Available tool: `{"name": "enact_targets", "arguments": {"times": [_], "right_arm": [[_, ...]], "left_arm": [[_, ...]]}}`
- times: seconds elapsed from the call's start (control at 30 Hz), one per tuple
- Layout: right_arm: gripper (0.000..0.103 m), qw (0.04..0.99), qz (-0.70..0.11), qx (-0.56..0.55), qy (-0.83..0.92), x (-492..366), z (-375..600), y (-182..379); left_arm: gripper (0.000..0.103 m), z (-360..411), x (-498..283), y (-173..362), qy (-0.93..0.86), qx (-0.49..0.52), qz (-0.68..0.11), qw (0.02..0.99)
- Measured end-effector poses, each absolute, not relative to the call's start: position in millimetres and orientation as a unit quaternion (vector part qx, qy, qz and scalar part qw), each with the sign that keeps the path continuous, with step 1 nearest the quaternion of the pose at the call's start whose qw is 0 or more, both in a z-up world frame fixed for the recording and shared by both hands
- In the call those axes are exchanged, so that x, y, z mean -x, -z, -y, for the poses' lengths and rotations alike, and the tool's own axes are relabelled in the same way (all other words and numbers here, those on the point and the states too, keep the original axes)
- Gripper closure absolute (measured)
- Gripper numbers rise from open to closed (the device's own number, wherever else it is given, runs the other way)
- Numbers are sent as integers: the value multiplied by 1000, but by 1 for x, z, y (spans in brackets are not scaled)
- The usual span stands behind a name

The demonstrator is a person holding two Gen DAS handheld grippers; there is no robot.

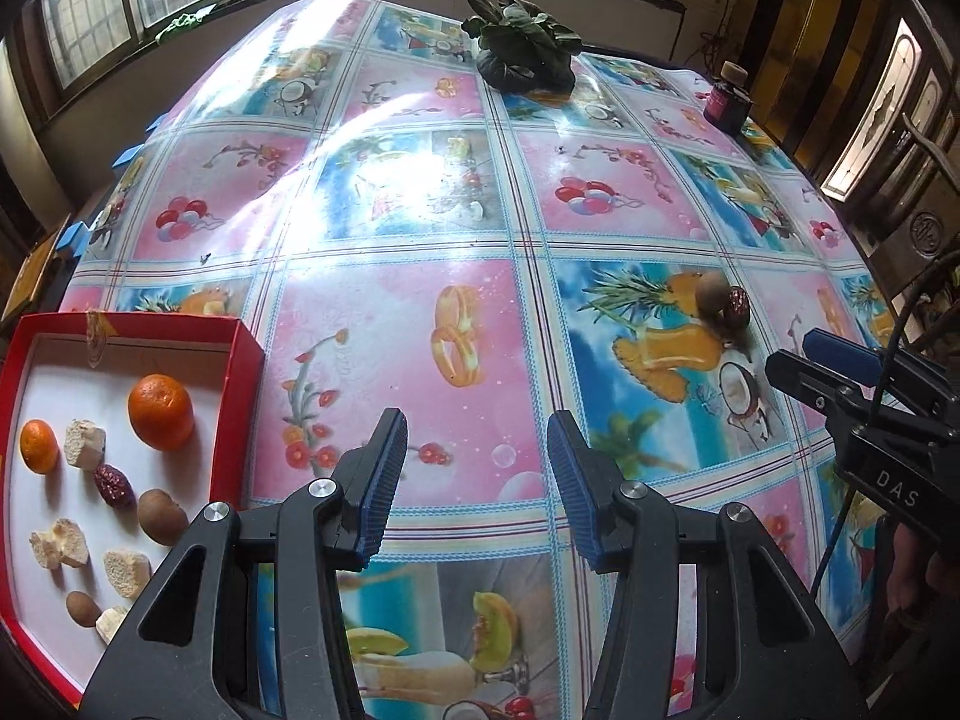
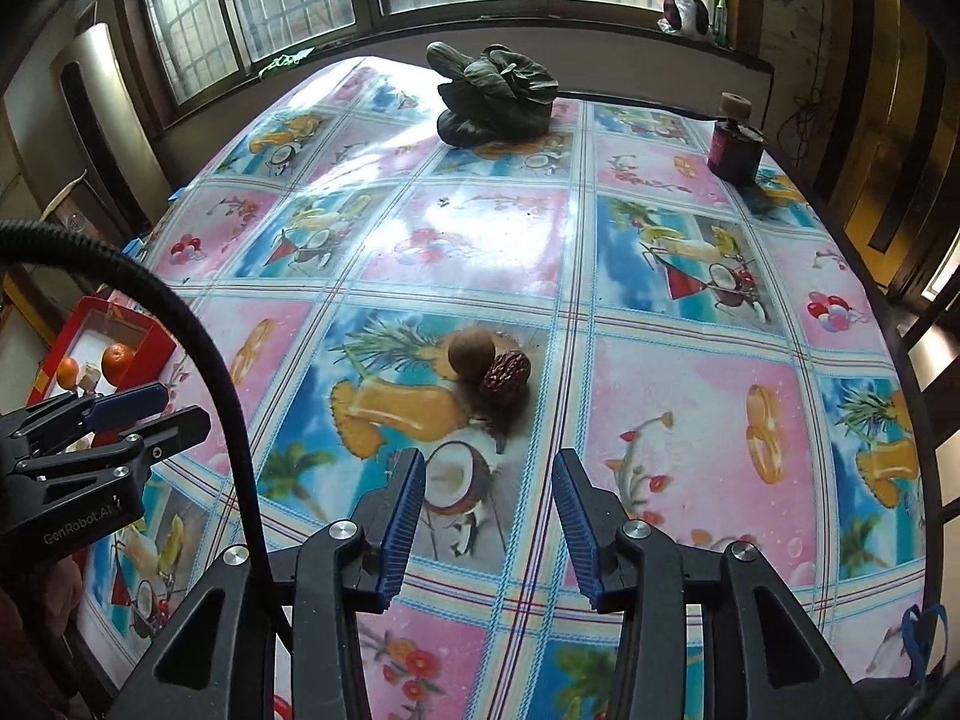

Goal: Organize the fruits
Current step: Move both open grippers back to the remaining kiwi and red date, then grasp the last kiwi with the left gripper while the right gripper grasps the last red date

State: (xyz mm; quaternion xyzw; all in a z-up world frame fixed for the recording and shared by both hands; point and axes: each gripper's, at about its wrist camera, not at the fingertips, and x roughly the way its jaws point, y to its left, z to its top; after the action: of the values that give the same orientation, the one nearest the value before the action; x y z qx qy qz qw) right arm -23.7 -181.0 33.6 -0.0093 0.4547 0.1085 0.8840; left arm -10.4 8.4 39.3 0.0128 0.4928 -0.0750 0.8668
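Overhead, windows light the glossy tablecloth [image 2: 420, 240] (fruit-printed); both grippers' jaws gape, empty.

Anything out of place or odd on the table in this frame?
Yes: a round brown fruit and a wrinkled red date sit touching each other on the bare tablecloth, while the other fruits lie in the red box at the table's edge. Nothing looks spilled or damaged.
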Motion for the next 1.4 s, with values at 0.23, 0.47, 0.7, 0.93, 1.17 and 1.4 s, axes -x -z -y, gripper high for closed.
{"name": "enact_targets", "arguments": {"times": [0.23, 0.47, 0.7, 0.93, 1.17, 1.4], "right_arm": [[61, 874, -455, 66, -157, -9, 176, -30], [61, 855, -458, 138, -198, -28, 175, -20], [74, 844, -453, 157, -238, -37, 174, -11], [78, 845, -469, 147, -210, -23, 191, -16], [77, 852, -479, 118, -174, -4, 223, -19], [77, 856, -476, 116, -164, 0, 234, -24]], "left_arm": [[54, -1, 0, -40, 82, -16, -495, 865], [54, 6, -12, -37, 85, -15, -505, 859], [54, 24, -21, -37, 101, -24, -509, 855], [55, 54, -33, -42, 134, -40, -501, 854], [55, 98, -51, -35, 173, -68, -495, 849], [55, 117, -60, -24, 202, -79, -497, 840]]}}
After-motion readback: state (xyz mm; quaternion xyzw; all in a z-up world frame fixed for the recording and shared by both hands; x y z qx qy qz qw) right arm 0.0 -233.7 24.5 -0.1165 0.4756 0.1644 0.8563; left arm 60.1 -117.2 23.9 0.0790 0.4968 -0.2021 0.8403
